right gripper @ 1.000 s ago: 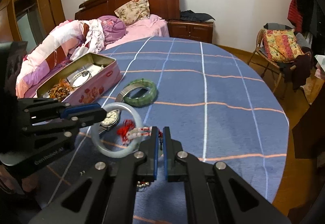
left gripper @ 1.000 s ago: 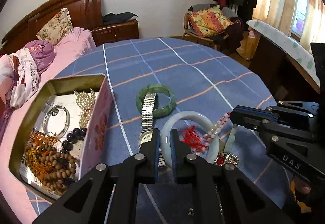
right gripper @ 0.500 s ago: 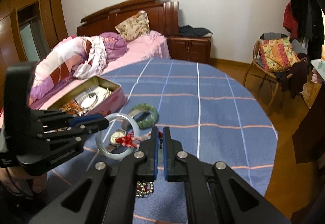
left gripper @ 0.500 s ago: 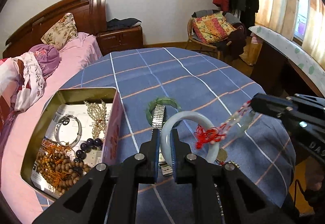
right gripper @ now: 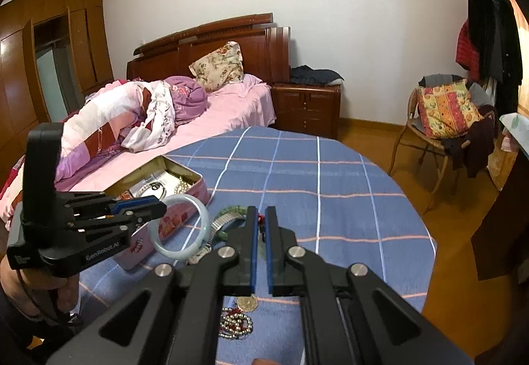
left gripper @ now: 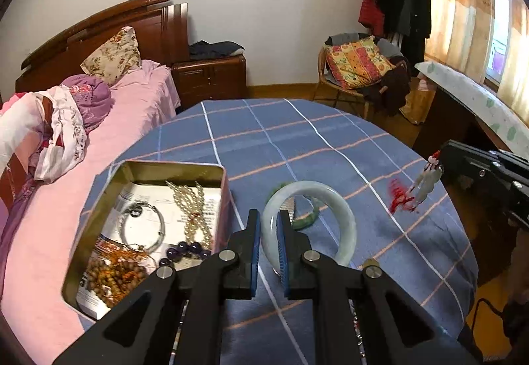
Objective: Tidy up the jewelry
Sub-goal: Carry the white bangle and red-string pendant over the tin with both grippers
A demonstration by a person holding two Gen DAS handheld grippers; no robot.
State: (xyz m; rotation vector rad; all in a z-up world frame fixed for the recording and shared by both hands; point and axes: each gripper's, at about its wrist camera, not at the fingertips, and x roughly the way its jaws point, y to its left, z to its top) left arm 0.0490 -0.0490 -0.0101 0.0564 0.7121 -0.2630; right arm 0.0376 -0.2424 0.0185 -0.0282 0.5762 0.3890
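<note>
Left gripper (left gripper: 268, 234) jaws nearly closed, blue pads pinching the rim of a smooth pale jade bangle (left gripper: 344, 223), a round glossy ring held up off the tabletop (left gripper: 281, 133), just right of the tin. Right gripper (right gripper: 261, 229) jaws fully closed on the red cord of a pendant charm (left gripper: 426, 181); pale carved stone with red knot and tassel dangling in air, well right of the bangle. Tabletop round, covered in blue checked cloth with white and orange lines. Open rectangular metal tin (left gripper: 211, 168), pink outside, near left: holds a pearl strand (left gripper: 193, 209), thin silver bangle (left gripper: 142, 226), brown wooden beads (left gripper: 114, 279), dark purple beads (left gripper: 185, 247), all on printed paper. Green jade bangle (left gripper: 305, 221) and metal watch band (right gripper: 222, 221) lie on the cloth behind the pale bangle. Small bead chain (right gripper: 236, 327) and a coin-like piece (right gripper: 247, 303) near edge.
</note>
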